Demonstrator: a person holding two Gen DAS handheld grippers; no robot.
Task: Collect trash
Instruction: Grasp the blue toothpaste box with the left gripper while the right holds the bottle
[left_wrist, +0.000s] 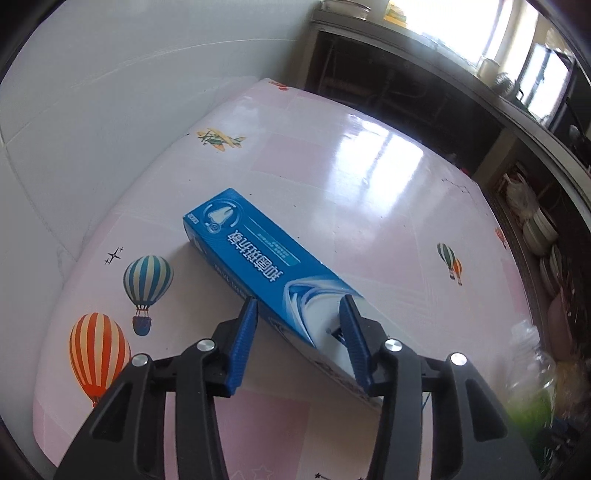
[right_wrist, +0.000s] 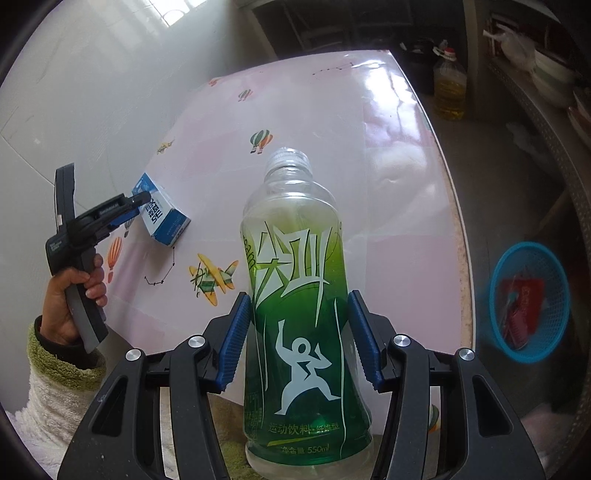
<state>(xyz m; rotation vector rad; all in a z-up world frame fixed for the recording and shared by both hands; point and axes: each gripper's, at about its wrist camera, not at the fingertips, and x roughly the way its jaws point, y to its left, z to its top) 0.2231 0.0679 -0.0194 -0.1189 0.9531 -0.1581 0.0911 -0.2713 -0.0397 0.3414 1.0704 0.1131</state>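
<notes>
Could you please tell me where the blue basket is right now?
In the right wrist view, the blue basket sits on the floor at the far right, beyond the table's edge, to the right of the green bottle.

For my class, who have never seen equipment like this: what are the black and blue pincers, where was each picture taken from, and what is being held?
No robot here: a person's hand holds a trigger-handled claw, one per hand, each carrying a camera looking along its fingers. The left camera shows the left claw straddling a blue carton, tilted on the pink balloon-patterned table. The right camera shows the right claw clamped on a green drink bottle. A blue basket sits on the floor beside the table.
</notes>
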